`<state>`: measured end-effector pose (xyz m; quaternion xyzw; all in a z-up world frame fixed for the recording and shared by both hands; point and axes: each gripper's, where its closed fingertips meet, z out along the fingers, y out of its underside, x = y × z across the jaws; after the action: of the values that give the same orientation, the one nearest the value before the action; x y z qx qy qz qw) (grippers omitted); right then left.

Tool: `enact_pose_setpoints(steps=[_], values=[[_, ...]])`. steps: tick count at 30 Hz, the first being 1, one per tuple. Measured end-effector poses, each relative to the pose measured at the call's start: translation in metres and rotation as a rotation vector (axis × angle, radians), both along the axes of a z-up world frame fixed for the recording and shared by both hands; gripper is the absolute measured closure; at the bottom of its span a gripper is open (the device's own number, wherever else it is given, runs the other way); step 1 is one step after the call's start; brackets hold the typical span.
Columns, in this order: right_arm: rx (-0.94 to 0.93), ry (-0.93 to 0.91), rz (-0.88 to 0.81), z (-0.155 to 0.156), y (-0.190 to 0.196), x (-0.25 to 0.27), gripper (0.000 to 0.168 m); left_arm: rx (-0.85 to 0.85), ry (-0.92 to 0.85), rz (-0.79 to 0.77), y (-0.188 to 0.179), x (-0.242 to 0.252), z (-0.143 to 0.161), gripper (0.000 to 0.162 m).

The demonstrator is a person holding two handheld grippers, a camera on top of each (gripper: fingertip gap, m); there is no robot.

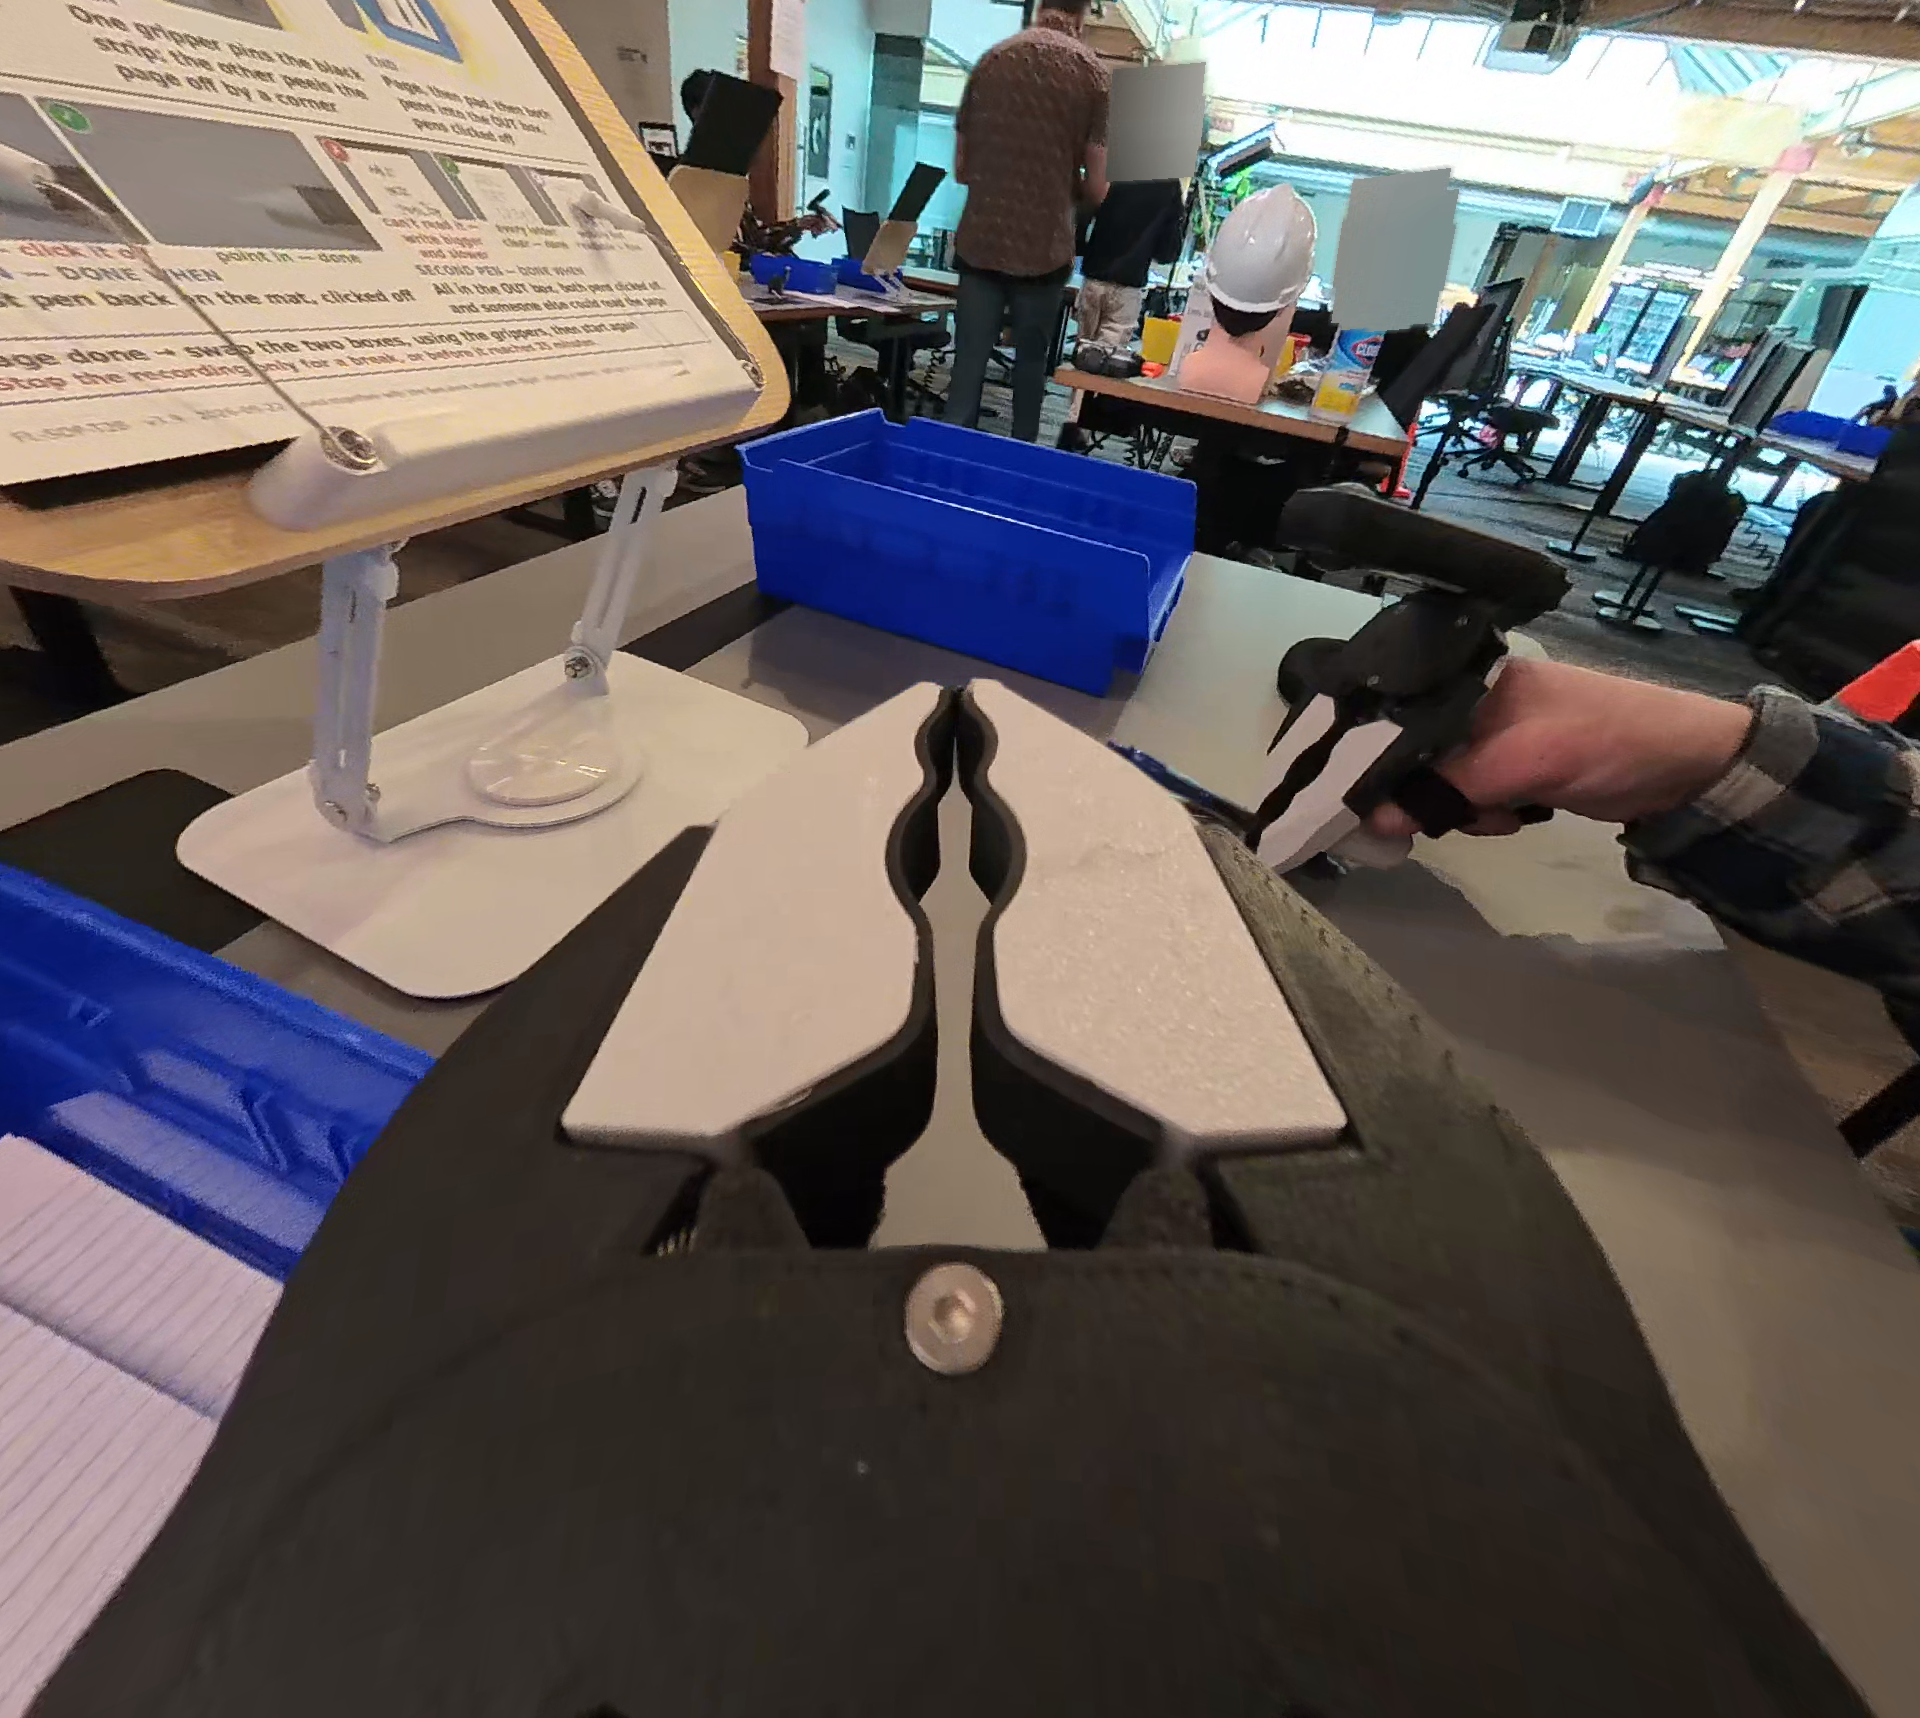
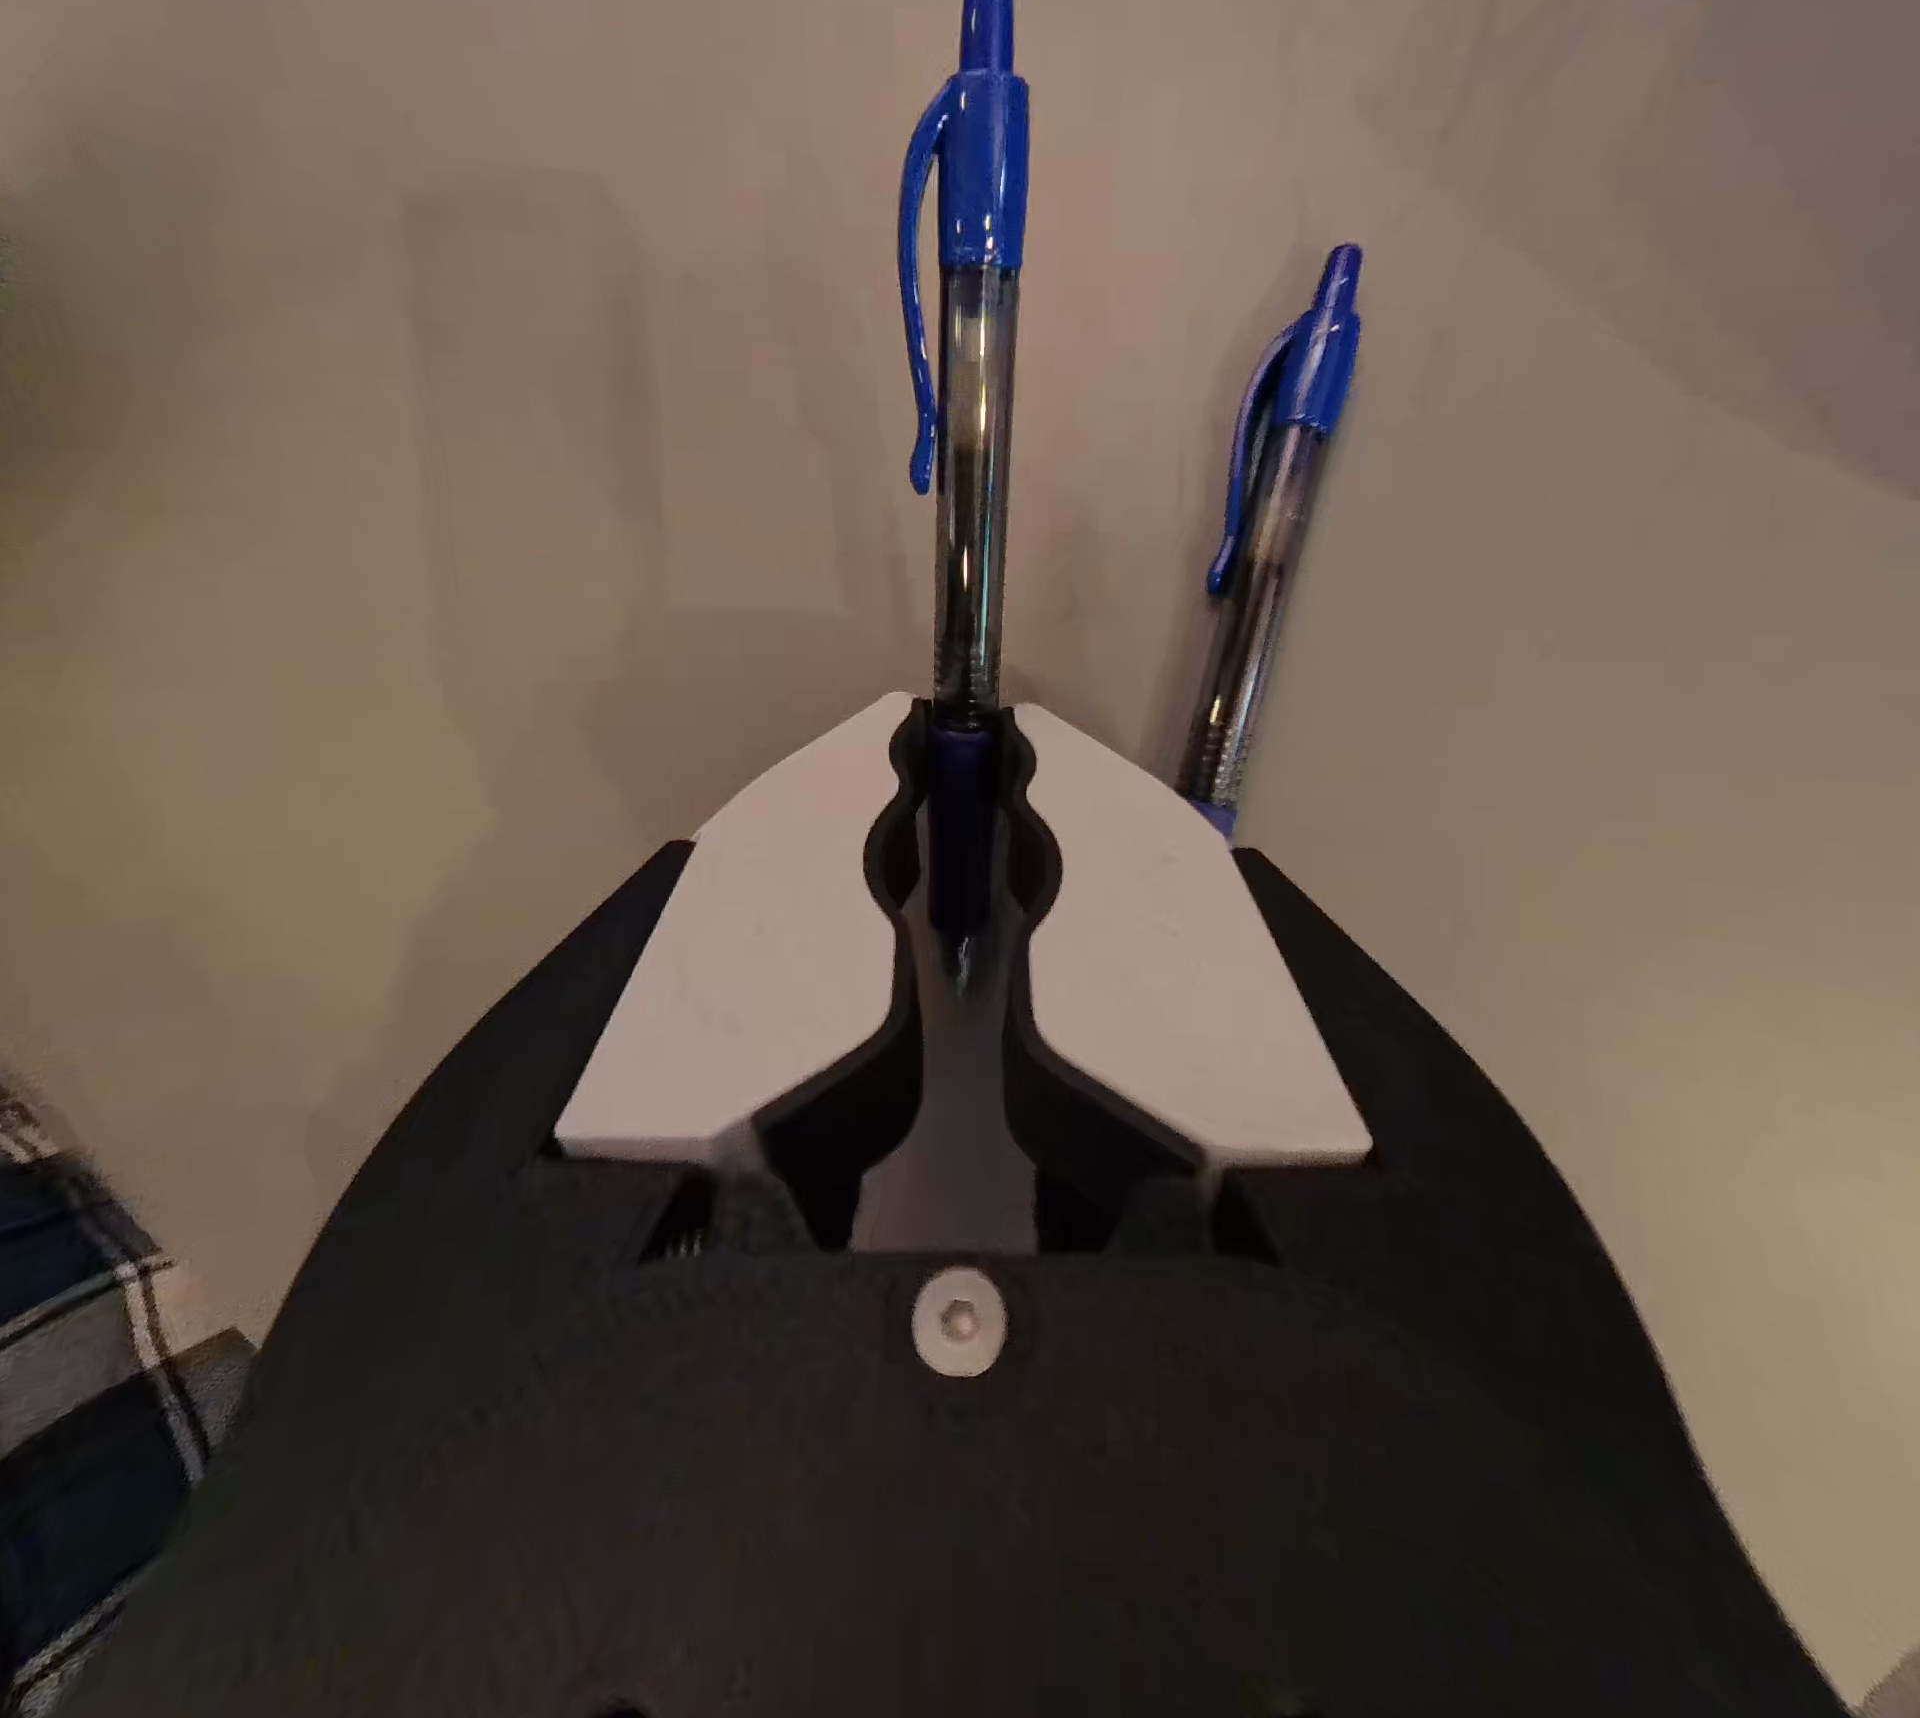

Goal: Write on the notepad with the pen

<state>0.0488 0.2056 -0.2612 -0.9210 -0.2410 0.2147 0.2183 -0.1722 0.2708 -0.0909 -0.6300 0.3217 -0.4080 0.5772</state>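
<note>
Your right tool (image 2: 961, 723) grips a blue-capped clear-barrelled click pen (image 2: 975, 380) by its dark blue grip, clicker end pointing away over the grey worktop (image 2: 416, 421). A second matching pen (image 2: 1273, 525) lies just beside it. Your left tool (image 1: 956, 707) is closed on nothing. White lined notepad pages (image 1: 94, 1336) sit in the near blue plastic bin (image 1: 187, 1045).

The second pen (image 2: 1273, 525) lost its lower end behind the right gripper (image 2: 958, 718), whose fingers also covered the held pen's (image 2: 971, 421) grip. In the left wrist view, lined paper (image 1: 94, 1336) in a blue bin (image 1: 177, 1034) ran off the frame's left edge — the far right gripper (image 1: 1262, 821) had its fingertips partly hidden behind the left gripper (image 1: 956, 707).
</note>
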Motion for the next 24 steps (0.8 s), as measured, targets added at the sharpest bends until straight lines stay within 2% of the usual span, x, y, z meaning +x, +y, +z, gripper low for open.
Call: enact_pose_setpoints(steps=[6,10,14,16,18,21,22,24], values=[[0.003,-0.008,-0.035,0.000,0.002,0.003,0.157,-0.012,0.002,0.008,0.002,-0.003,-0.001,0.162],[0.004,-0.008,-0.045,0.003,0.000,0.005,0.142,0.002,0.017,0.029,0.002,-0.008,0.004,0.162],[0.079,-0.034,-0.038,0.020,0.002,0.007,0.128,-0.001,0.099,0.176,0.013,-0.038,0.014,0.157],[0.161,-0.024,-0.026,0.037,0.004,0.004,0.131,-0.014,0.163,0.306,0.025,-0.068,0.021,0.149],[0.260,0.012,0.015,0.056,0.005,-0.006,0.132,-0.042,0.226,0.374,0.035,-0.095,0.029,0.137],[0.325,0.079,0.087,0.074,0.001,-0.027,0.138,-0.088,0.431,0.377,0.055,-0.121,0.024,0.116],[0.346,0.101,0.113,0.078,-0.001,-0.035,0.138,-0.110,0.530,0.366,0.064,-0.127,0.016,0.106],[0.361,0.133,0.160,0.080,-0.005,-0.050,0.139,-0.103,0.788,0.289,0.081,-0.133,-0.011,0.098]])
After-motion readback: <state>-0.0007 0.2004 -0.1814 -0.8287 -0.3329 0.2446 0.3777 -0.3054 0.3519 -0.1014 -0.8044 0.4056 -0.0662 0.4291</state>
